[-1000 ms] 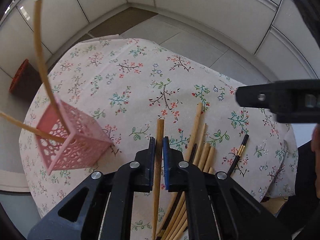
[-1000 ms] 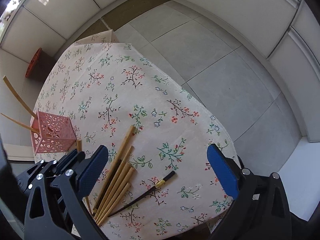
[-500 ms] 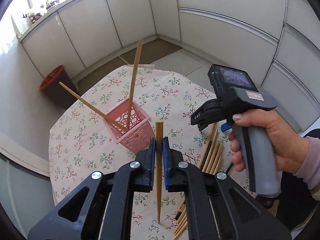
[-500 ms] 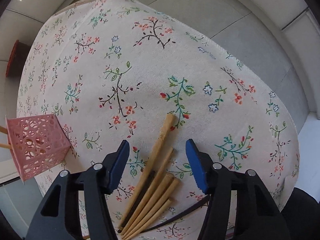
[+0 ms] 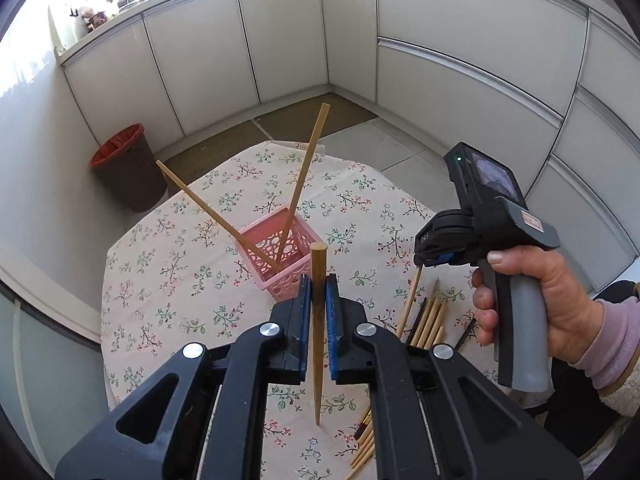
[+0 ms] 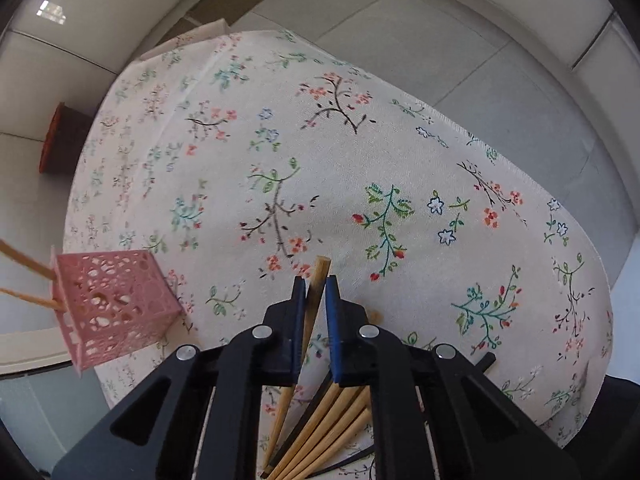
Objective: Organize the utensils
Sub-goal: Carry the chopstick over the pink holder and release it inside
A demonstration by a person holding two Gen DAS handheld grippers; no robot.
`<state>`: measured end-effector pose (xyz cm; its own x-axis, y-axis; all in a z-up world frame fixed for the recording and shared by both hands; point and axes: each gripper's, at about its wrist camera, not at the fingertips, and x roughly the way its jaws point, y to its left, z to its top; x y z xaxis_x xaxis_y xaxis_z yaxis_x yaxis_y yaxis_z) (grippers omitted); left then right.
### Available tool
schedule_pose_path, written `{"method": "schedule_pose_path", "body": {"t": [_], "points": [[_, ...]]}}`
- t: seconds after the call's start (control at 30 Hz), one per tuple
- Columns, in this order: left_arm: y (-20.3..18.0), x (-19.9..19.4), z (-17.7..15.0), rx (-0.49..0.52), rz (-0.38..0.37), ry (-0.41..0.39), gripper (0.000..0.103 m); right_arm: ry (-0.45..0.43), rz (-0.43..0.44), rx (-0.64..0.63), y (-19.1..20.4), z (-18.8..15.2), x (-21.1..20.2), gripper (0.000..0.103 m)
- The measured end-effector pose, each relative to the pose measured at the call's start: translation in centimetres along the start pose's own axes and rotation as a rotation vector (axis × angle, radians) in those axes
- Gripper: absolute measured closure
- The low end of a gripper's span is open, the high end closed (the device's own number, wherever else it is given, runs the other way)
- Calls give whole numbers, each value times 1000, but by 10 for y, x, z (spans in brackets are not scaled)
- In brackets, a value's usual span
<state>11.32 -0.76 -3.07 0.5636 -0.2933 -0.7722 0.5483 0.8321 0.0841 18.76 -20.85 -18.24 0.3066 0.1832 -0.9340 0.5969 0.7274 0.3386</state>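
Note:
My left gripper [image 5: 318, 280] is shut on a bamboo chopstick [image 5: 318, 320] and holds it upright above the table, just in front of the pink perforated basket [image 5: 280, 256]. Two chopsticks [image 5: 304, 176] lean inside that basket. My right gripper [image 6: 316, 280] is down at the pile of bamboo chopsticks [image 6: 324, 420] and its blue pads close around one chopstick [image 6: 318, 280]. The right gripper also shows in the left wrist view [image 5: 432, 256], low over the pile [image 5: 428, 316]. The basket shows at the left in the right wrist view [image 6: 108, 312].
The round table has a floral cloth [image 6: 320, 140]. A black chopstick [image 5: 464, 334] lies beside the pile. A dark bin with a red rim [image 5: 128, 168] stands on the floor beyond the table. White cabinets line the walls.
The left gripper lifted its chopstick higher and back. The right gripper came down onto the pile and its jaws narrowed from wide open to closed around one chopstick.

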Motion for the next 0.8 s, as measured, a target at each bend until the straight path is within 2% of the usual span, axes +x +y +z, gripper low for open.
{"method": "schedule_pose_path", "body": {"t": [0.2, 0.37, 0.43, 0.6, 0.8], "points": [[13, -12, 2, -56, -13, -30, 97, -200, 56, -191, 26, -22, -70, 92], [13, -25, 6, -73, -22, -62, 97, -310, 89, -331, 45, -41, -116, 93], [15, -31, 8, -83, -27, -77, 97, -384, 95, -376, 47, -49, -143, 94], [24, -49, 14, -119, -25, -129, 97, -535, 155, -437, 60, -69, -202, 95], [35, -68, 29, -198, -30, -220, 97, -648, 278, -474, 76, -75, -265, 95]]}}
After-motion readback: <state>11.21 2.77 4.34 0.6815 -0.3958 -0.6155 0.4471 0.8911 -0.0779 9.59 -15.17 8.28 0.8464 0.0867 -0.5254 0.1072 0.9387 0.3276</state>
